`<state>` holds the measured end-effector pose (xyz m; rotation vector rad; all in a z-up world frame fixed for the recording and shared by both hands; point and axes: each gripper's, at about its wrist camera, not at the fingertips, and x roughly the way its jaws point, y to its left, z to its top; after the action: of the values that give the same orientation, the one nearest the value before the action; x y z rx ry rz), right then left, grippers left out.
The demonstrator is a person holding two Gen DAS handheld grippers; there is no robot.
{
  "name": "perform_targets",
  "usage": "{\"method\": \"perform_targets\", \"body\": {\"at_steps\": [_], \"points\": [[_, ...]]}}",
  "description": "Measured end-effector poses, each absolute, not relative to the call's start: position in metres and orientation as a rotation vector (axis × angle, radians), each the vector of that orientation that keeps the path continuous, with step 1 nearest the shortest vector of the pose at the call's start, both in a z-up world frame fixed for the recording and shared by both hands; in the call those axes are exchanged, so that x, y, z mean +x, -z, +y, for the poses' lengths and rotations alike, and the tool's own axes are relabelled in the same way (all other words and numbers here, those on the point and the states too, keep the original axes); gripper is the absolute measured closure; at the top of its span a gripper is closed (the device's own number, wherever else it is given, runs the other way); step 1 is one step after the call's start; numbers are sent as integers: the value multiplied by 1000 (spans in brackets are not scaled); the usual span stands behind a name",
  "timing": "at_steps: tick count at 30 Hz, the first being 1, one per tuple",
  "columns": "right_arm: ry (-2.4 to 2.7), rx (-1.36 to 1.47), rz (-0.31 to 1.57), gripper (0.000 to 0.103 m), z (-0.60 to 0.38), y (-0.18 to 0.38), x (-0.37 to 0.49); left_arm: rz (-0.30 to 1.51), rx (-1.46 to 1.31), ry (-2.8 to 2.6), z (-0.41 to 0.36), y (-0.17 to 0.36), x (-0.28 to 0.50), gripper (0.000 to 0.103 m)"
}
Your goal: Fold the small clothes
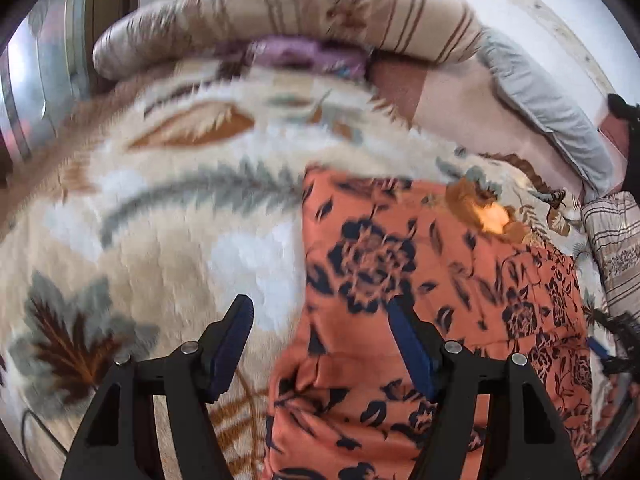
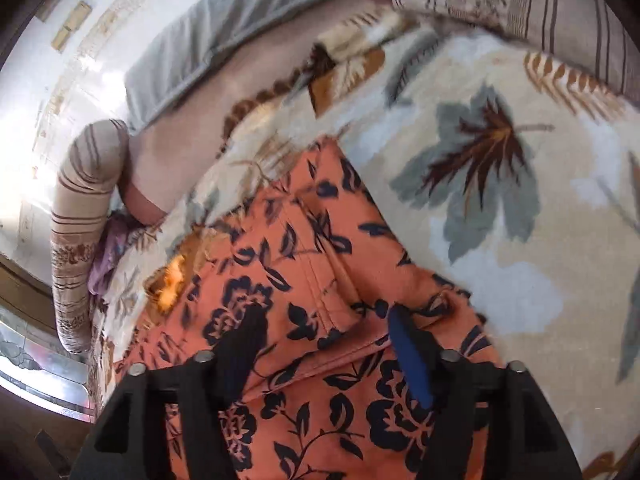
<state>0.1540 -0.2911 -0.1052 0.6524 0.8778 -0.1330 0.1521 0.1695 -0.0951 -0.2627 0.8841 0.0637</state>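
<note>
Orange garment (image 1: 432, 280) w/ dark flower print lies flat on the blanket (image 1: 160, 220), a fuzzy cream one w/ grey and brown leaves. In the left view its left edge runs roughly straight up from the bottom of frame, far edge squared off about mid-frame. A seam/fold line crosses it lower down. In the right view the garment (image 2: 312, 320) runs diagonally, narrow end toward the top, a stitched seam down its middle, right edge against bare blanket (image 2: 520, 240).

Left gripper (image 1: 320, 316): jaws apart, nothing between them, nothing pinched. It straddles the garment's left edge – left finger over blanket, right finger over the orange cloth. Contact w/ cloth can't be told; frame is blurred.

Right gripper (image 2: 324, 320): jaws apart too, both fingers over the garment, seam between them. No cloth pinched as far as the frame shows.

Room: lots of bare blanket left of the garment in the left view, and right of it in the right view. Farther out, a striped beige bolster (image 1: 280, 12) along the far side, small purple cloth (image 1: 304, 56) tucked under it, grey pillow (image 1: 548, 108) at far right w/ pinkish sheet beside it. Second striped cushion (image 2: 520, 0) at the blanket's edge. White wall (image 2: 52, 92) beyond.
</note>
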Motion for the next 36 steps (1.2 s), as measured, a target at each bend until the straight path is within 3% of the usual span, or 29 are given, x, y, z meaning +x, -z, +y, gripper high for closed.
{"method": "perform_targets", "body": {"at_steps": [3,4,6,10,11,15,20,30,36], "points": [[44,632,824,31,-283,81,157,913,-246,-63,163,103,164,29],[-22,637,824,22,-278,77,165,949,-224,-81,159,113,170,29],[-173,611,873,19,-262,80,193,1032,-187,-109,156,135,180,27],[-163,580,1097,20,-261,142,258,1022,-175,-120,156,128,180,23],[-167,639,1067,21,-268,142,258,1015,-180,-118,158,121,176,23],[-213,601,930,21,-272,82,216,907,-151,-92,164,77,137,23],[-255,507,975,20,-291,51,132,882,-198,-26,175,54,42,23],[-235,518,1202,20,-365,75,-46,1019,-402,4,177,86,-112,23],[-213,545,1138,20,-380,72,-86,868,-371,138,130,13,-151,23]]}}
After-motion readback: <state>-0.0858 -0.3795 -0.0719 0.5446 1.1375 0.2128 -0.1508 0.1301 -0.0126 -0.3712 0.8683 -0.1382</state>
